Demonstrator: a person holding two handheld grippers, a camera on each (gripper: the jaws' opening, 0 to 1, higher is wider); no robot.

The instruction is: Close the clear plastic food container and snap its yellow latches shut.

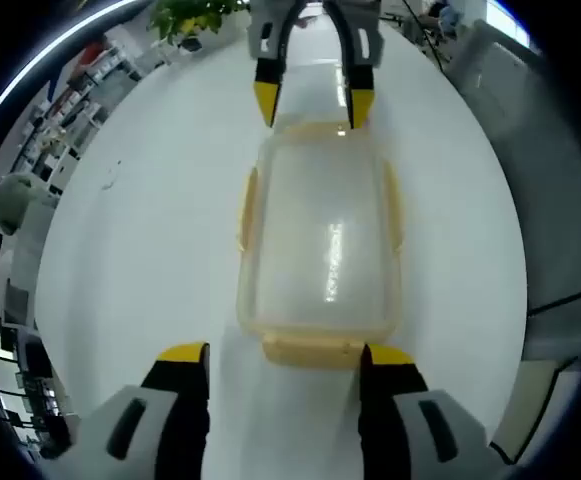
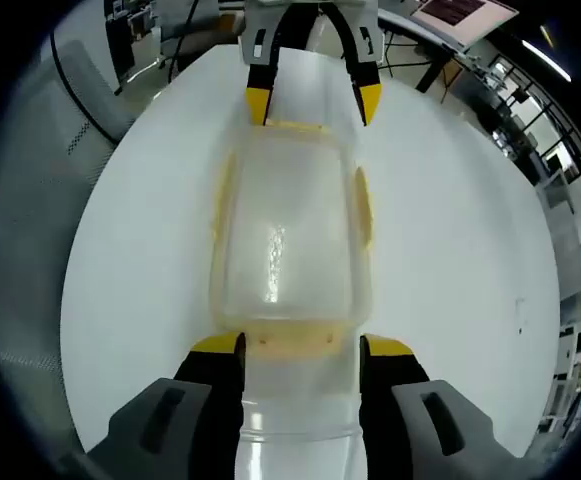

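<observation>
Clear plastic food container (image 1: pixel 318 240) flat on the white table (image 1: pixel 140 230), lid on, yellow latches (image 1: pixel 313 350) along its edges. Left gripper (image 1: pixel 283 354) at one short end, jaws apart, straddling that end's latch. Right gripper (image 2: pixel 301 346) at the opposite short end, jaws likewise apart beside its latch. Potted plant (image 1: pixel 192 17) beyond the far table edge, shelving (image 1: pixel 65 120) off to one side; nothing between jaws and container.

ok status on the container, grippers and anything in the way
Left hand-held gripper open at one short end latch, right hand-held gripper open at the opposite end. Container lidded on white table, side latches look unsnapped. Nothing in the way.
</observation>
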